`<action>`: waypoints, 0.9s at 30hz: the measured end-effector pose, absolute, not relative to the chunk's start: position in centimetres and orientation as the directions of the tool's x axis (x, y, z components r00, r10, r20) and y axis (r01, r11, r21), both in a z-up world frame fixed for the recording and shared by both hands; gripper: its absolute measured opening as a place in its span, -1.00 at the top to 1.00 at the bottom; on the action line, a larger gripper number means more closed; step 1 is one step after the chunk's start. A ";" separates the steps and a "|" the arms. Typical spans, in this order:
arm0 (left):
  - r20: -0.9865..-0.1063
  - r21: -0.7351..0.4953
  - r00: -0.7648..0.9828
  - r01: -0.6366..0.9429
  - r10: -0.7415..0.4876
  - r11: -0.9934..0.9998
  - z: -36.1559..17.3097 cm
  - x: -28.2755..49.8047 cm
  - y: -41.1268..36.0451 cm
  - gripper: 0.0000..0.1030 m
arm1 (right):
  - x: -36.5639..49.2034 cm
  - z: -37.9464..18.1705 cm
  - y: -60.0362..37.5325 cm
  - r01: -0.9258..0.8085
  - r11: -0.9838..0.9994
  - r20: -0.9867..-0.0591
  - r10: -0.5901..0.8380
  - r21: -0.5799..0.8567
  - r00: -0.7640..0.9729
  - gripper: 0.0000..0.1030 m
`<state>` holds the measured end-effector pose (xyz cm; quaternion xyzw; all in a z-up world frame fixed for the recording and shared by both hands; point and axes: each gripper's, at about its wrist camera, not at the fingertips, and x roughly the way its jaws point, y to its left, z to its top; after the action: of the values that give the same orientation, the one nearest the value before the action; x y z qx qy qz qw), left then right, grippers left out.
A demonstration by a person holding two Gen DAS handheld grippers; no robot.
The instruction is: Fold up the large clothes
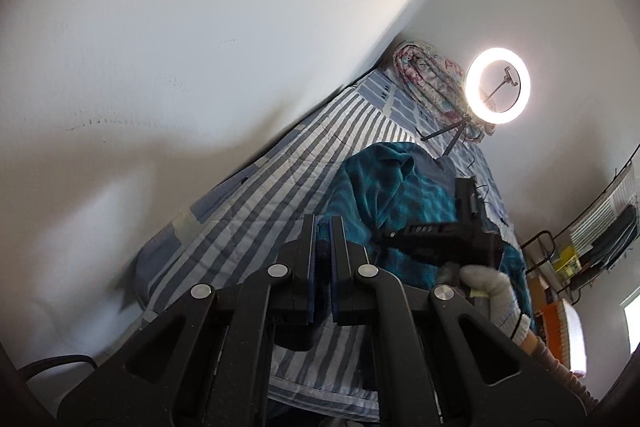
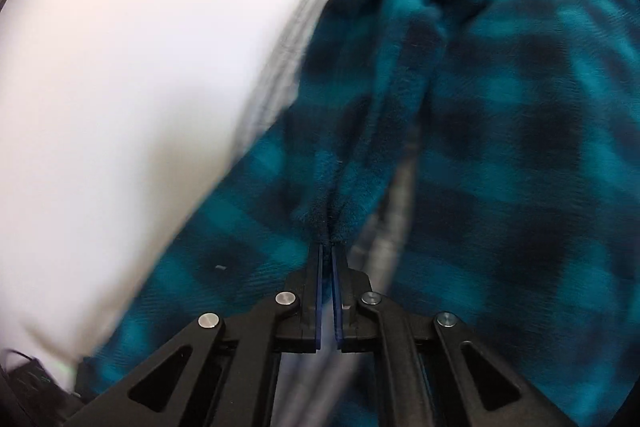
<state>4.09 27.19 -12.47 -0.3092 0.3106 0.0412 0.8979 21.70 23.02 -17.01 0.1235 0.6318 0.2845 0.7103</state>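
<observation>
Up close in the left view, the left gripper (image 1: pixel 323 227) pinches dark cloth — the teal plaid garment (image 1: pixel 384 187) lies heaped on the striped bed (image 1: pixel 280 163). Rightward, the right gripper (image 2: pixel 327 247) clamps a fold of that garment (image 2: pixel 500 107) — blurred.

A home bedroom: striped bedspread (image 1: pixel 280 163), rolled floral quilt (image 1: pixel 432 83), ring light (image 1: pixel 498 85) against white walls (image 1: pixel 160 27).

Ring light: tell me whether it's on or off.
On. The ring light glows bright white all round its circle in the left wrist view, standing on its tripod at the far end of the striped bed.
</observation>
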 end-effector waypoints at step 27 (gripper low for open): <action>-0.508 -0.568 0.794 -0.019 -0.332 0.823 -9.8 4.1 20.7 0.95 | 35.8 -13.7 33.0 -0.471 0.852 -0.958 0.284 0.228 0.049 -0.18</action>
<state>4.06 20.69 -9.85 -0.2845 0.3087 -0.0867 0.9034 35.83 32.96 -13.66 -0.0733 0.6379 0.2618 0.7205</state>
